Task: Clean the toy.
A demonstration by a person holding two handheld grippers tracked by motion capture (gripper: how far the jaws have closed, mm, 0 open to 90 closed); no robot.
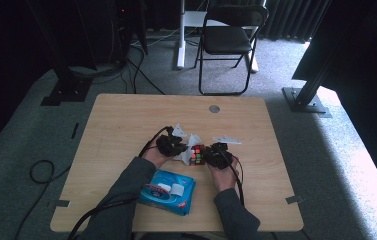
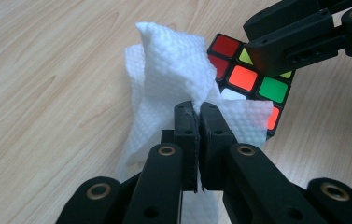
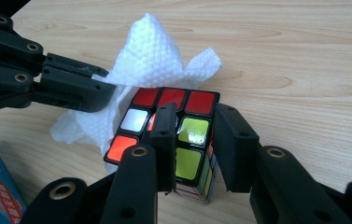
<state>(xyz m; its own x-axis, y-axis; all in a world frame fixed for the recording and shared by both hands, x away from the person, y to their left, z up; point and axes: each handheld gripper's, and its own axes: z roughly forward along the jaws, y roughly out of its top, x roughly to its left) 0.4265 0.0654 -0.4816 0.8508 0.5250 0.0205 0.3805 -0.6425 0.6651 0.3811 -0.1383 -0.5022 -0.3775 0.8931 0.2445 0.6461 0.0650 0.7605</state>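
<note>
White tissue (image 1: 192, 145) lies mid-table beside the cube (image 1: 197, 155), between both grippers. In the left gripper view, the left gripper (image 2: 197, 109) pinches the tissue tight. In the right gripper view, the right gripper (image 3: 197, 123) clamps the cube's near corner.

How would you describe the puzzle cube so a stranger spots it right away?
On the wooden table, between the two hand-held grippers, sits the puzzle cube. It touches a white tissue, beyond a blue wipes pack. Nothing else there has black edges and bright colour squares.

Grey sleeves (image 1: 126, 192); black grippers with brass-ringed screw holes, black cables.
</note>
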